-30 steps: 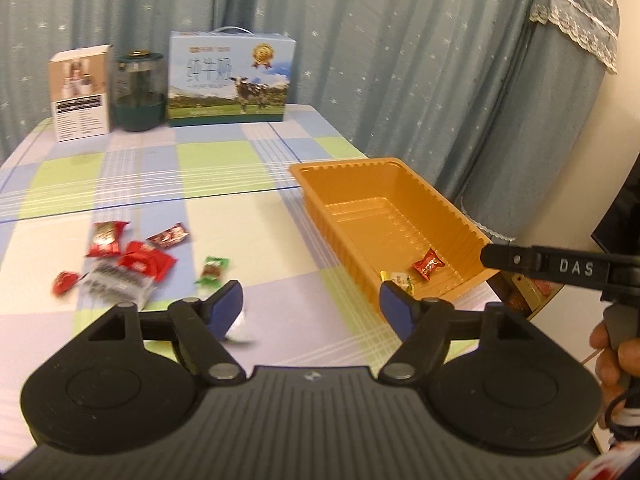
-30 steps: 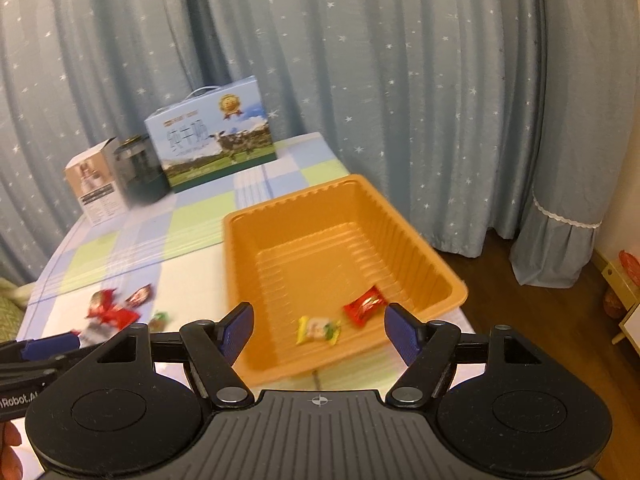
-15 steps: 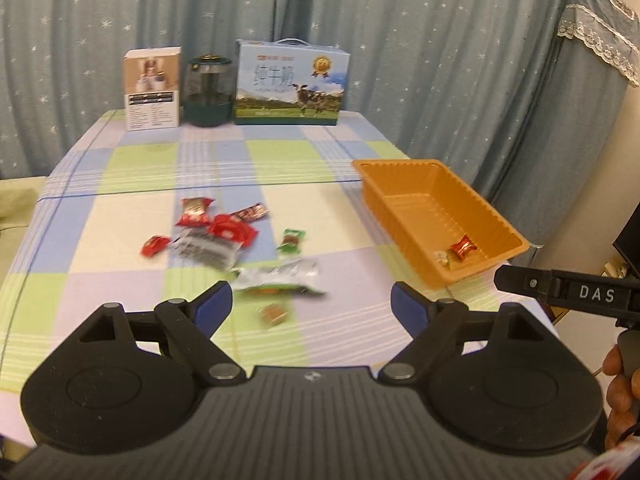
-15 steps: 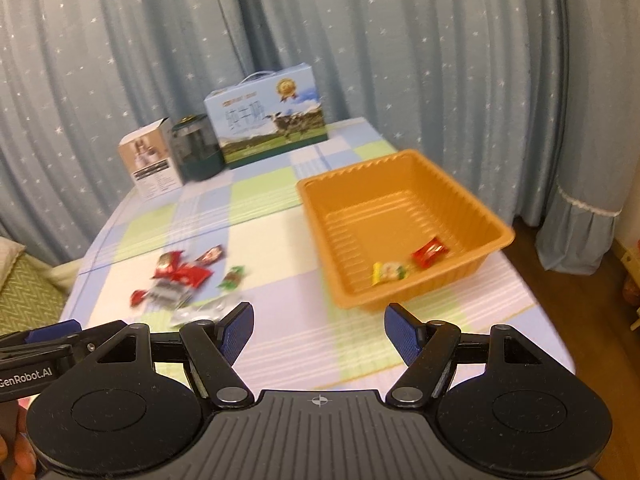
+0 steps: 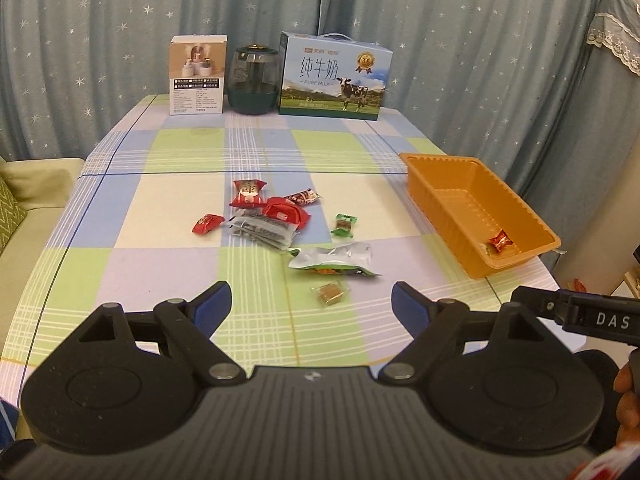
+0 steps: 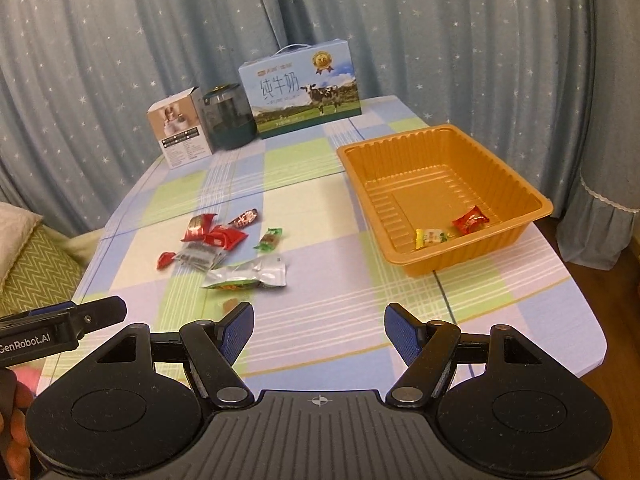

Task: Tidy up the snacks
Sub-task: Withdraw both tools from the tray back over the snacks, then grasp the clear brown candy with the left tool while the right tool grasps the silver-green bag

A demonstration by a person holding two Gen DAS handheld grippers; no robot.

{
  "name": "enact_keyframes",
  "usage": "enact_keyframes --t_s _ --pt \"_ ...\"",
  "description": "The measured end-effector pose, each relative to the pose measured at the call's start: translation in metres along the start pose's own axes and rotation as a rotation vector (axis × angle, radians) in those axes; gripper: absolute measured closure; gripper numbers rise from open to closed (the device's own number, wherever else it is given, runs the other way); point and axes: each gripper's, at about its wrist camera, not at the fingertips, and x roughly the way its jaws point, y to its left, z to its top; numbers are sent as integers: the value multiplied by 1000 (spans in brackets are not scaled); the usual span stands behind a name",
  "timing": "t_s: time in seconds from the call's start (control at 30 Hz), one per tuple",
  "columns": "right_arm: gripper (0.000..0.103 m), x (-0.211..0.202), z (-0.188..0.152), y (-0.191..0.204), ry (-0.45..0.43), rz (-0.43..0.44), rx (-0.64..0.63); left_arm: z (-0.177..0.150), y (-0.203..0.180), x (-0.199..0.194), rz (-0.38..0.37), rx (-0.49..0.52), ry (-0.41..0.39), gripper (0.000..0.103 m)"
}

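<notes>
Both grippers – left (image 5: 308, 306), right (image 6: 318, 334) – wide, empty. Crinkly silver foil snack pouch (image 5: 334, 260) is light, slippery – pinch its sealed edge.

The tablecloth (image 5: 180, 152) is a check of pale green, light blue, lilac and cream crossed by thin white and dark blue lines. At the right sits a plain orange tray (image 6: 516, 188), holding a red wrapped candy (image 6: 471, 220) and a yellow one (image 6: 430, 237). Left of it lie red packets (image 5: 286, 213), a green-ended sweet (image 5: 344, 225), a silver pouch (image 5: 334, 258) with green and orange print, and a brown square (image 5: 329, 294). The far curtain (image 5: 100, 40) is grey-blue with white stars; the milk carton (image 5: 334, 76) shows blue sky, green grass and a black-and-white cow
</notes>
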Motion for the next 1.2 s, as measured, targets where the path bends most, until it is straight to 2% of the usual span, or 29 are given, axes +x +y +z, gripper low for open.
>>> enact_keyframes --t_s 0.23,0.4,0.5,0.77,0.9,1.07,1.2 --pt "31 12 -4 -3 14 -12 -2 -7 2 18 -5 35 28 18" --pt "31 30 -10 -6 39 -16 -13 -12 4 43 -37 82 72 20" --pt "31 45 -14 -9 61 -15 -19 -15 7 64 -81 89 107 22" --pt "31 90 -22 -16 115 -20 -11 -15 4 124 -133 232 170 37" --pt "31 106 -20 -18 124 -25 -11 -12 4 149 -162 301 167 40" --pt "31 120 -19 -19 127 -30 -14 -8 1 172 -204 363 180 57" --pt "31 126 -19 -20 133 -33 -10 -7 -4 182 -232 402 191 65"
